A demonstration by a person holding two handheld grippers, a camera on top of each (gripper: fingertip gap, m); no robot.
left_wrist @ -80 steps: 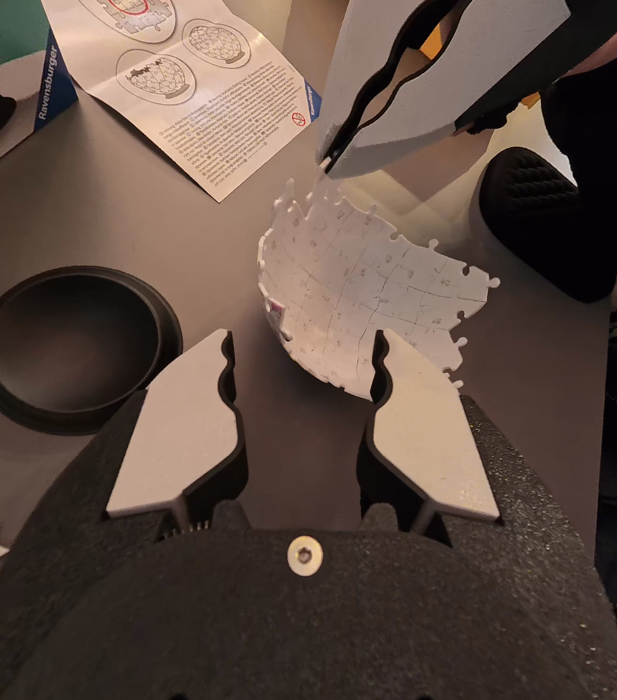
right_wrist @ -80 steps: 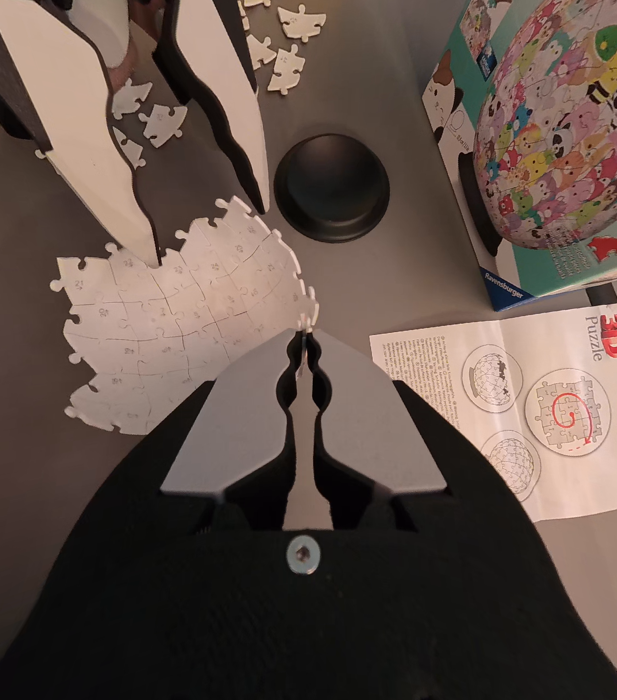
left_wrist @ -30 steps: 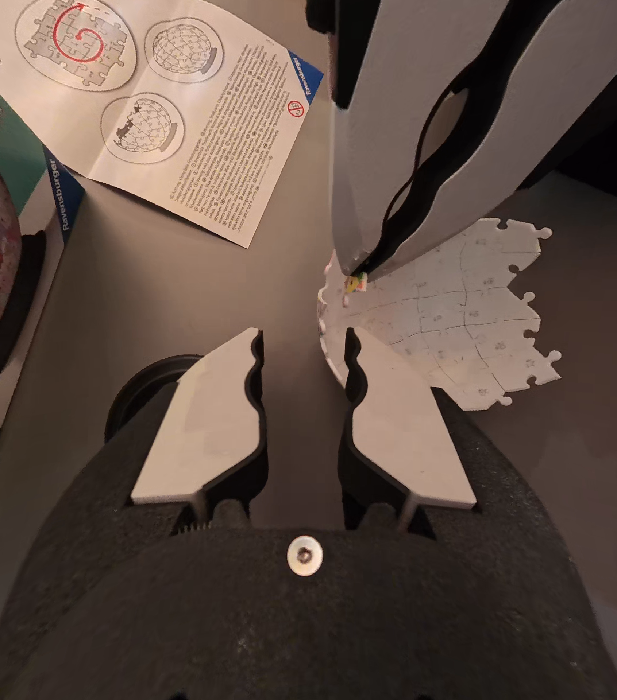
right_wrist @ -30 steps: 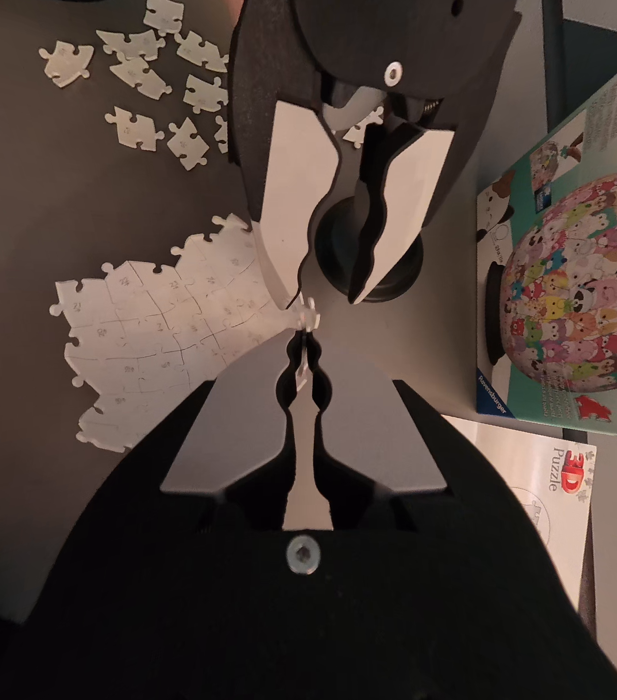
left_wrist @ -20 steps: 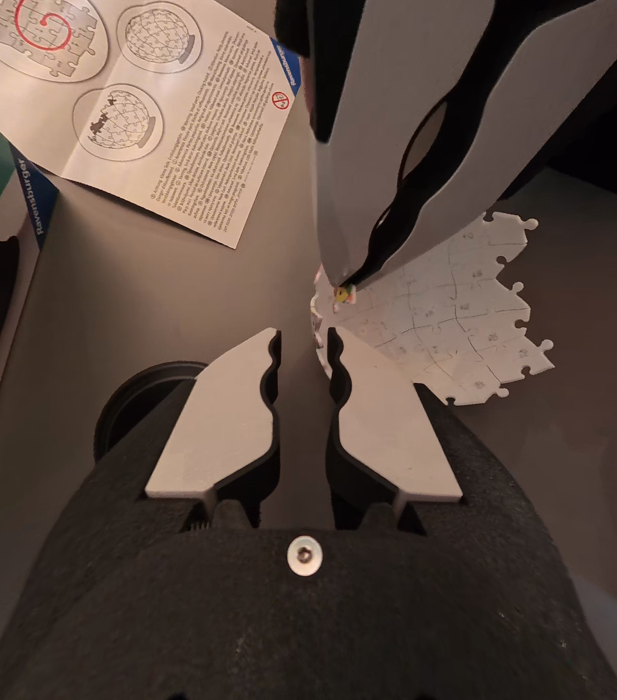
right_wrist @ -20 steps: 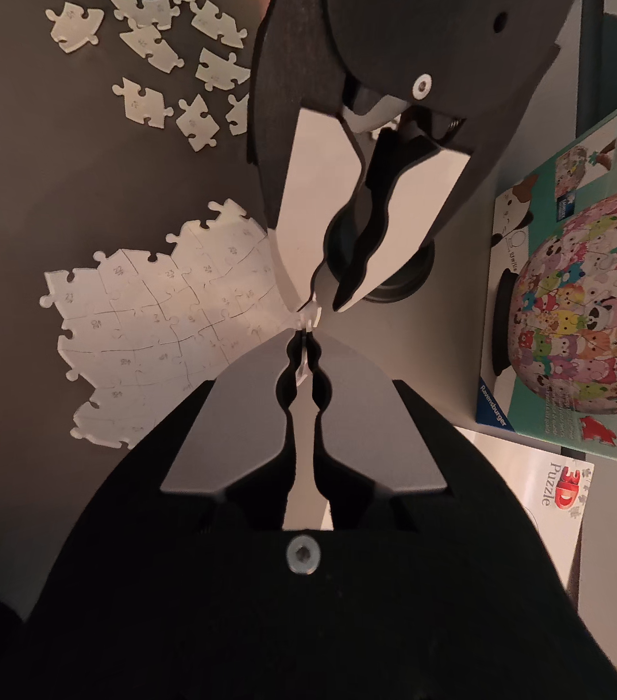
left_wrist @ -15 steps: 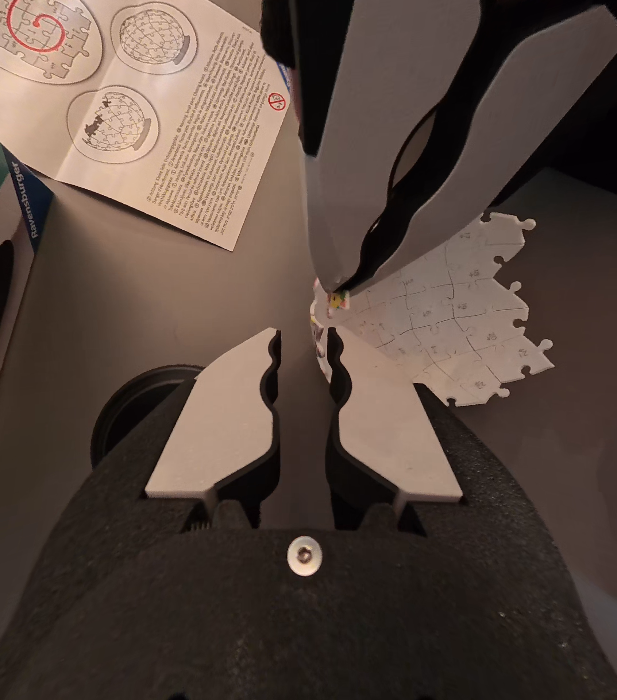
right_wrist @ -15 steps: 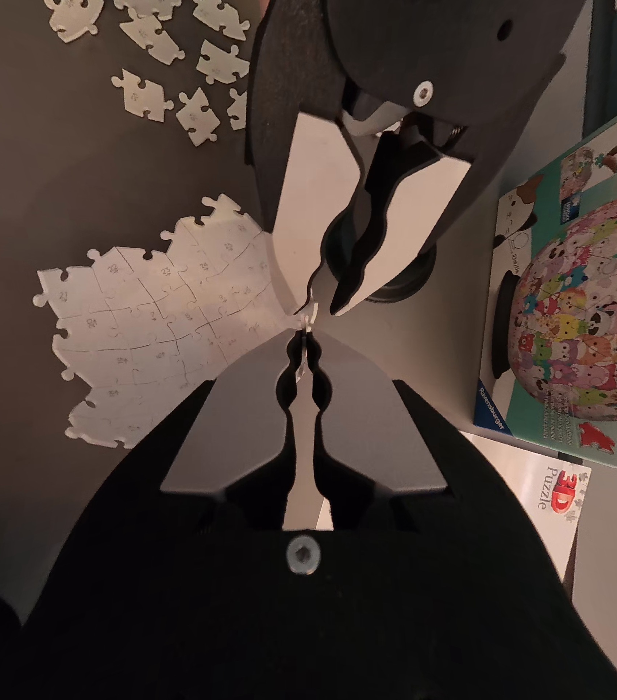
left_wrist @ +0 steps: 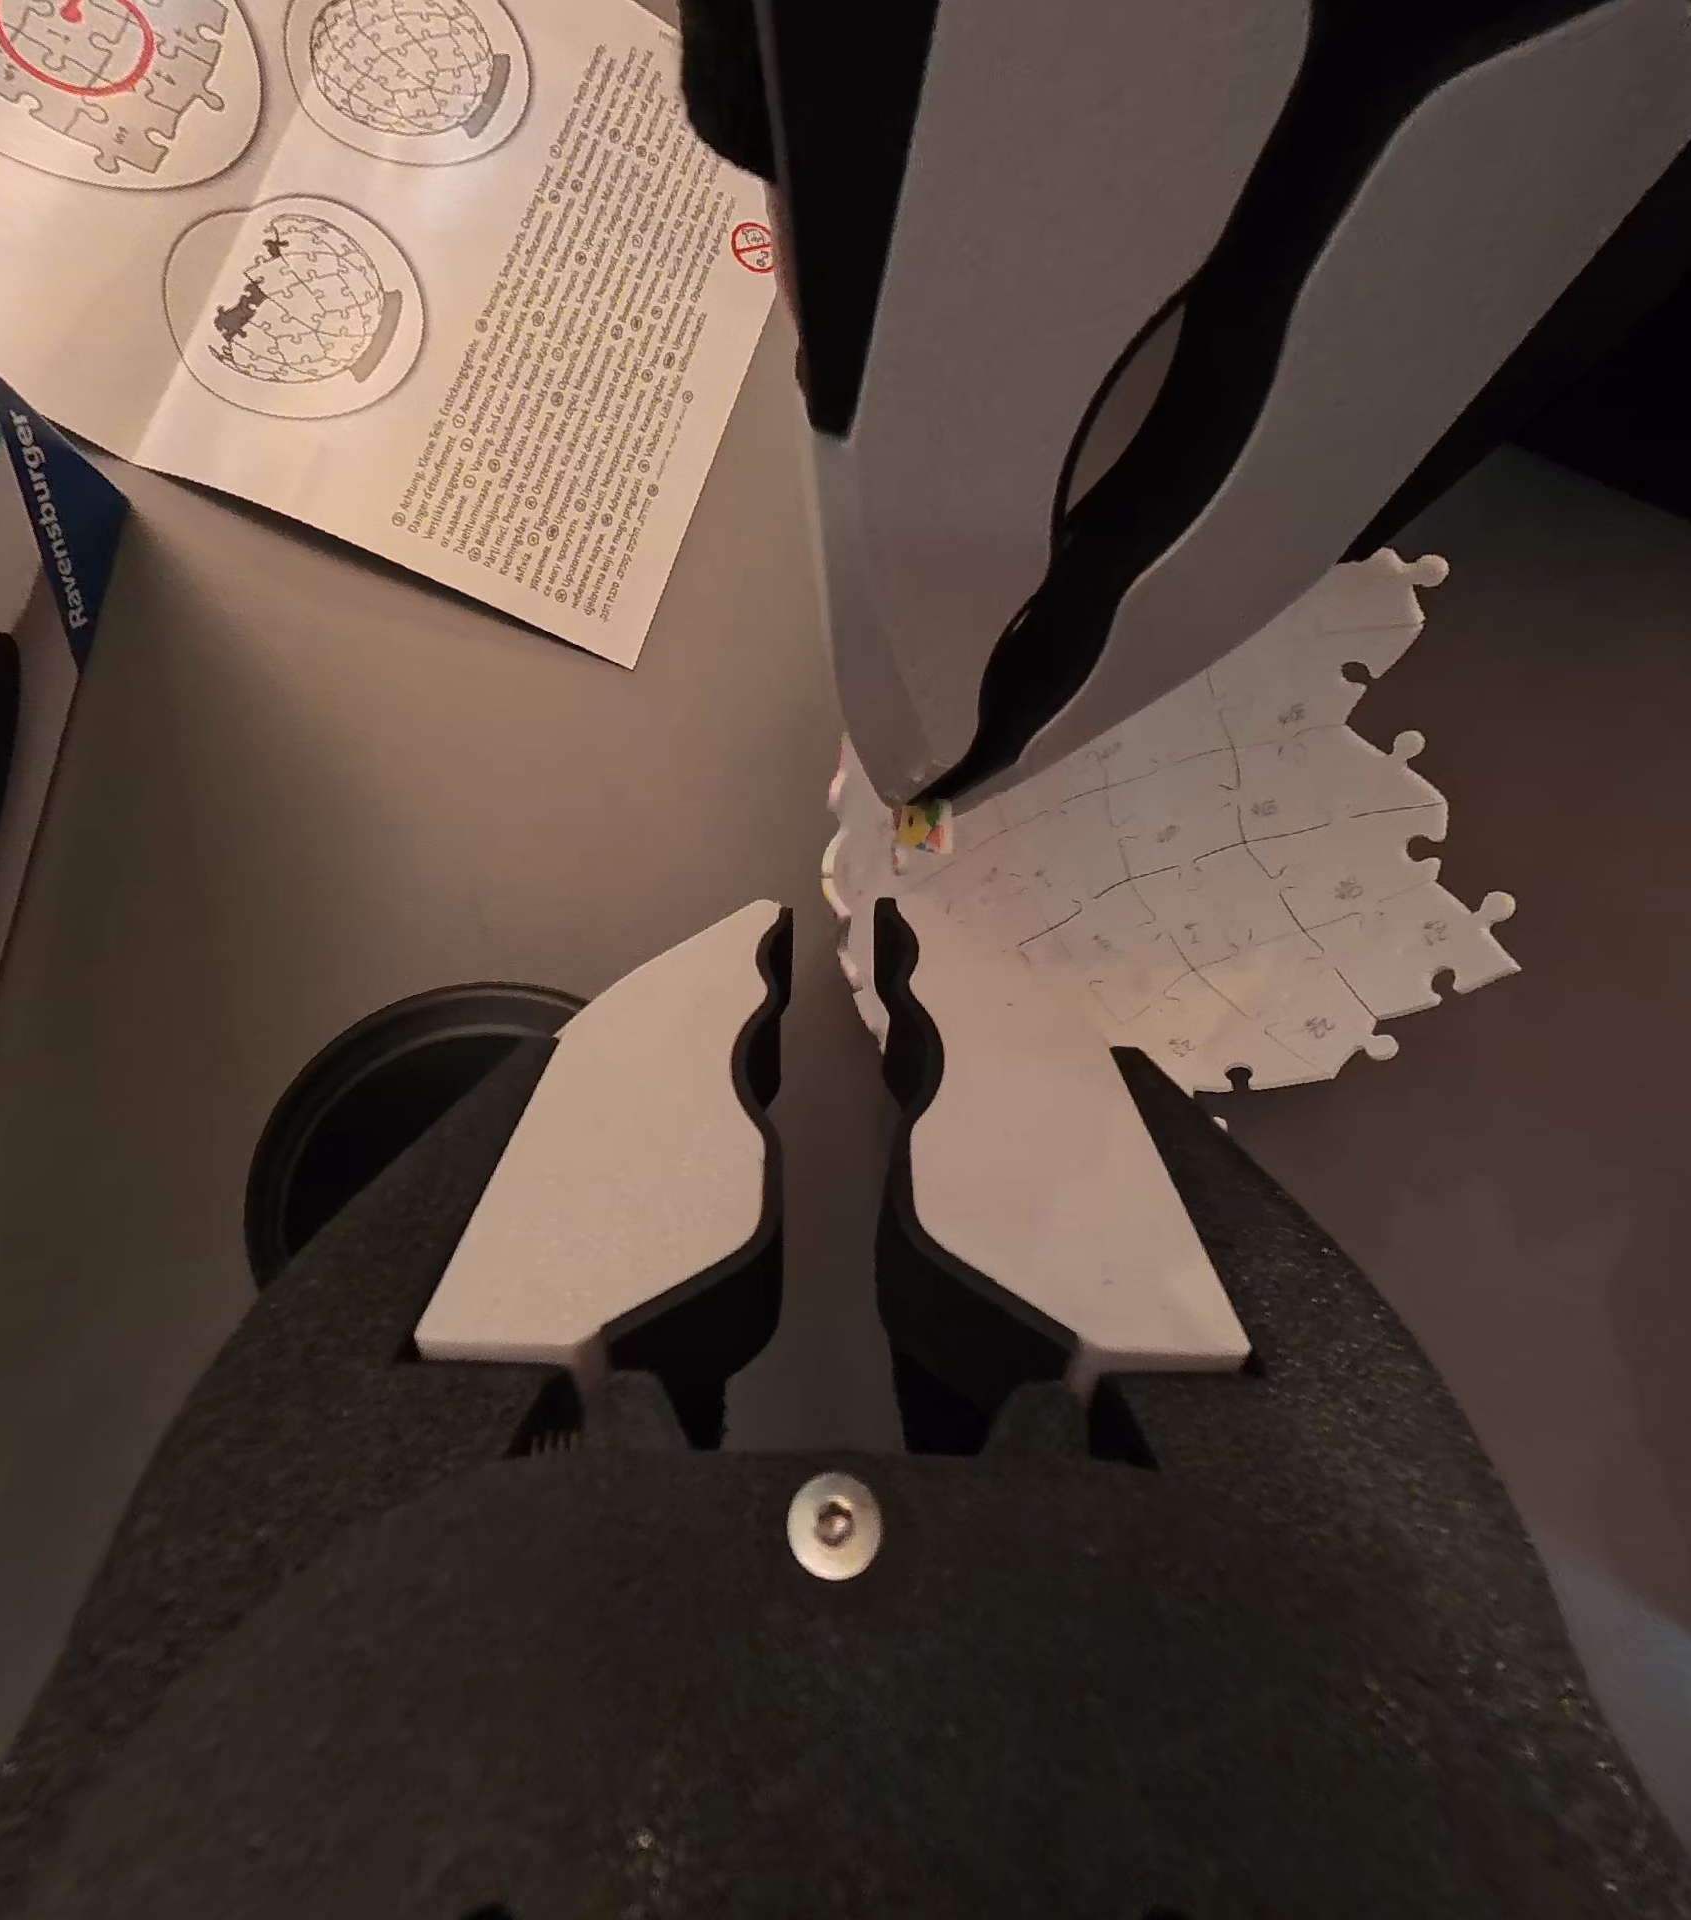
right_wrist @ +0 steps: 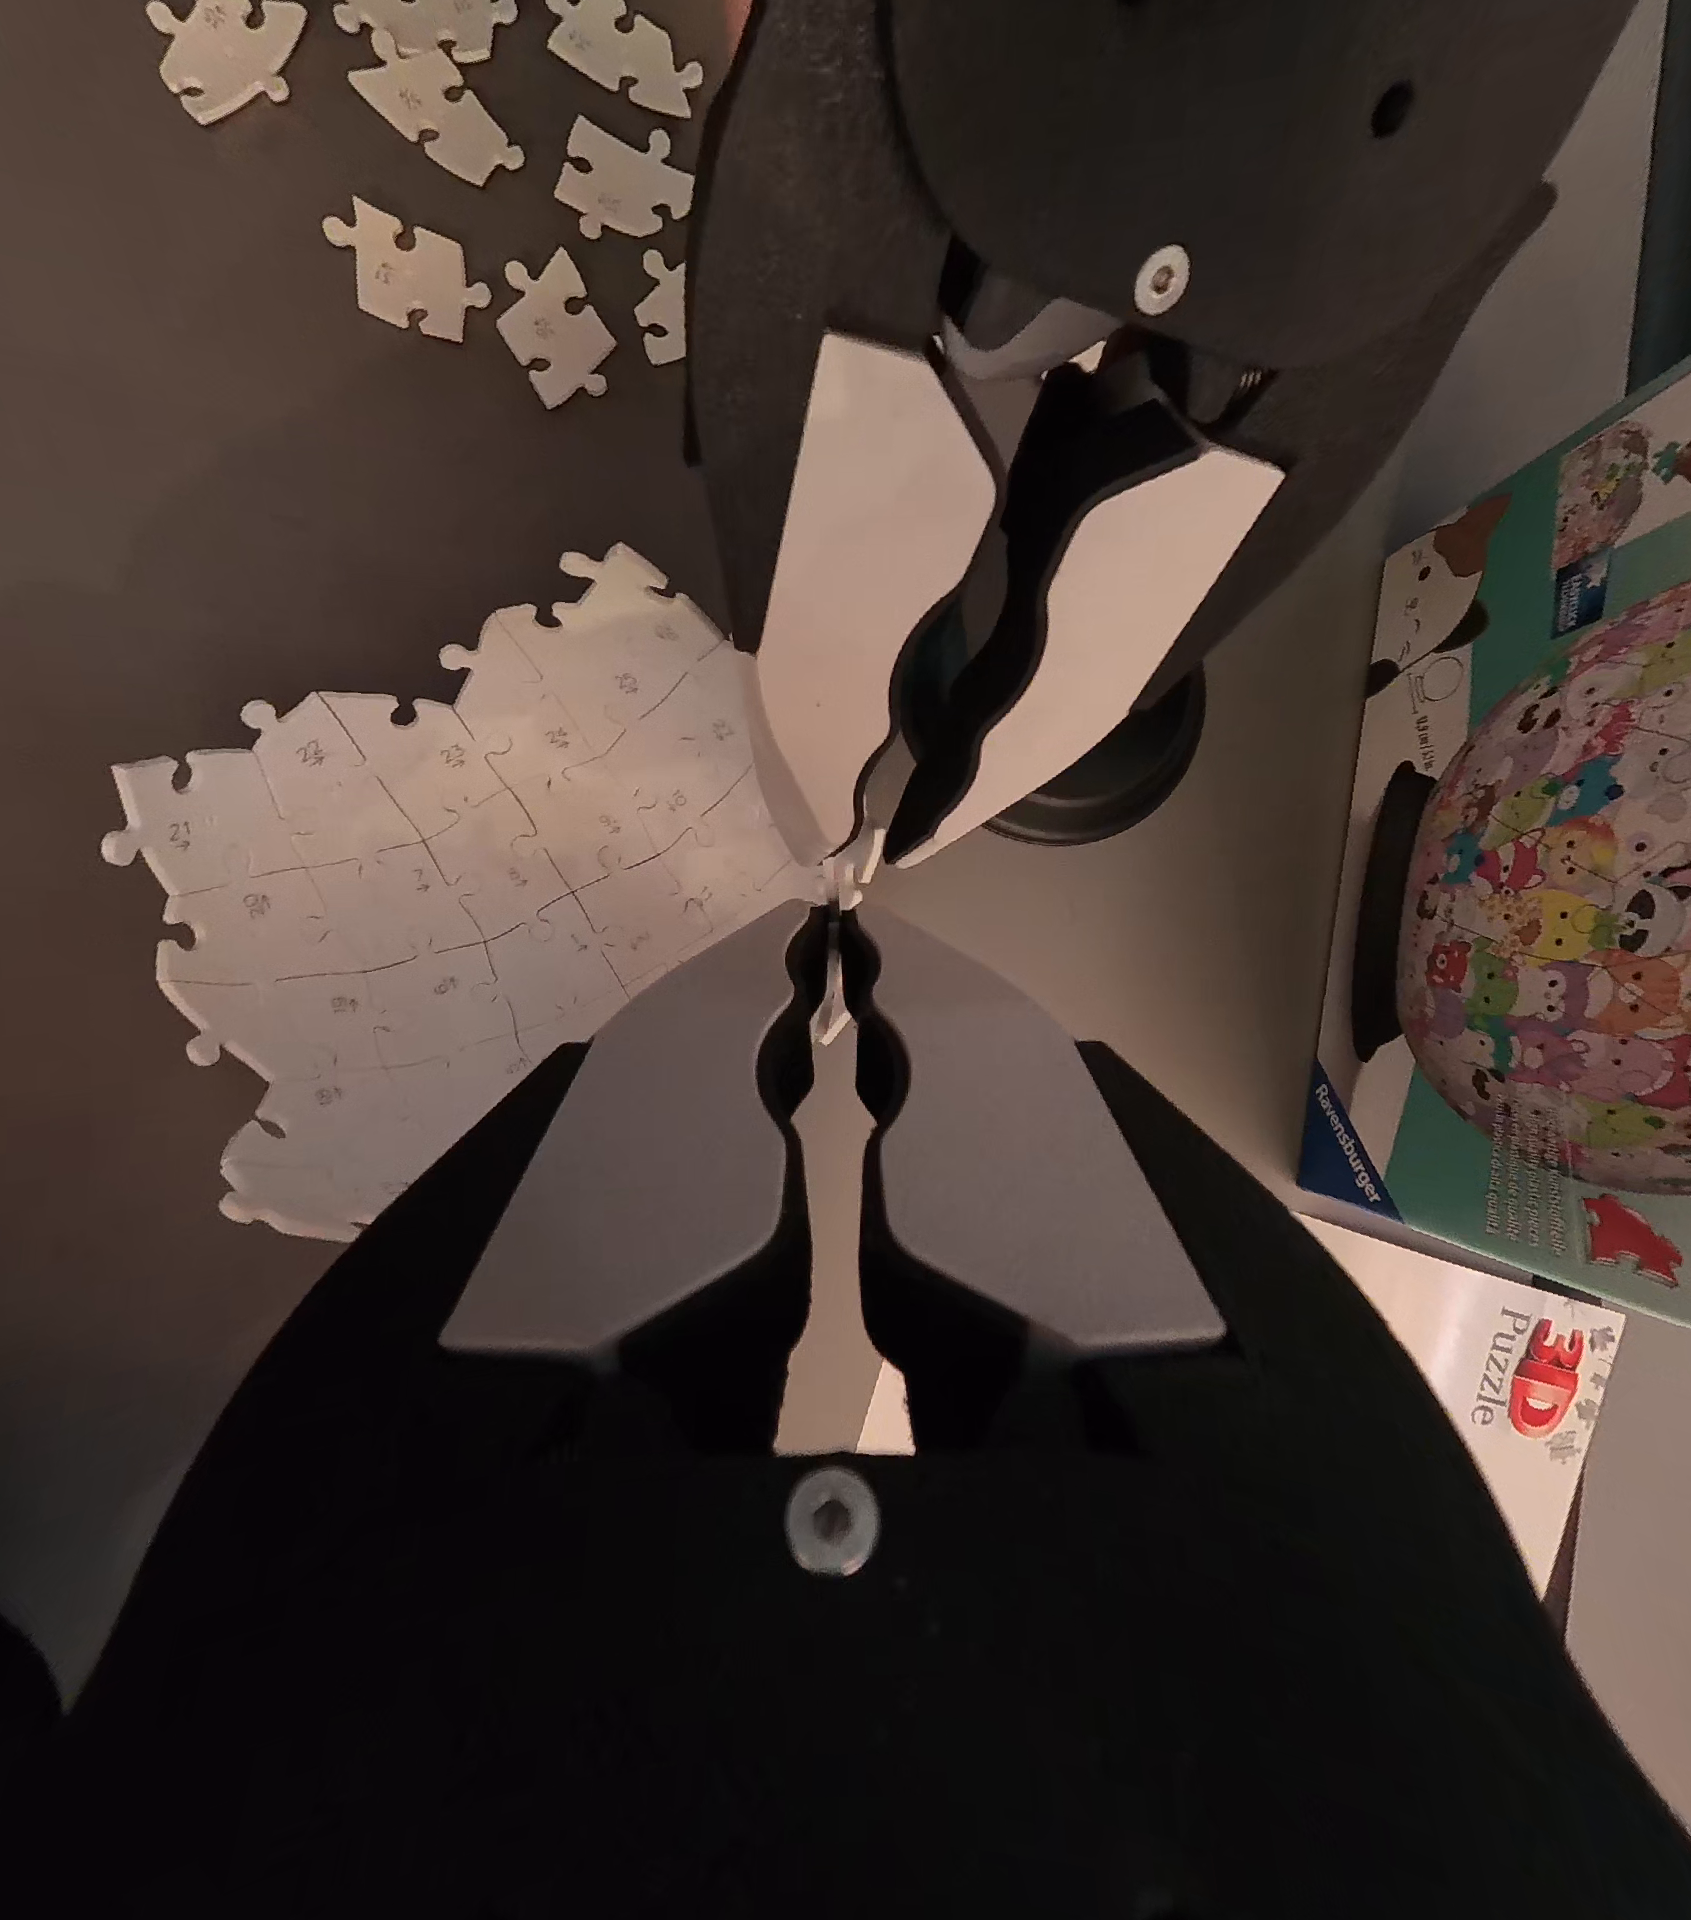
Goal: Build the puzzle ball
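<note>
The partly built white puzzle shell (left_wrist: 1236,883) lies inner side up on the grey table and also shows in the right wrist view (right_wrist: 425,914). My right gripper (right_wrist: 836,914) is shut on a single puzzle piece (right_wrist: 830,997) and holds it against the shell's near rim. Its printed side shows in the left wrist view (left_wrist: 924,831), under the right gripper (left_wrist: 934,795). My left gripper (left_wrist: 833,914) is narrowly open, with the shell's rim between its tips. From the right wrist view the left gripper (right_wrist: 888,847) meets the same spot.
A black stand ring (left_wrist: 384,1091) sits just behind the left gripper, also in the right wrist view (right_wrist: 1111,800). Several loose white pieces (right_wrist: 425,270) lie at the far left. The puzzle box (right_wrist: 1599,883) and the instruction leaflet (left_wrist: 405,260) lie beside the work spot. Left and right tips are no more than a few centimetres apart.
My left gripper's jaws have narrowed and it has moved over to the shell's rim. My right gripper has kept its piece pressed at that rim.
</note>
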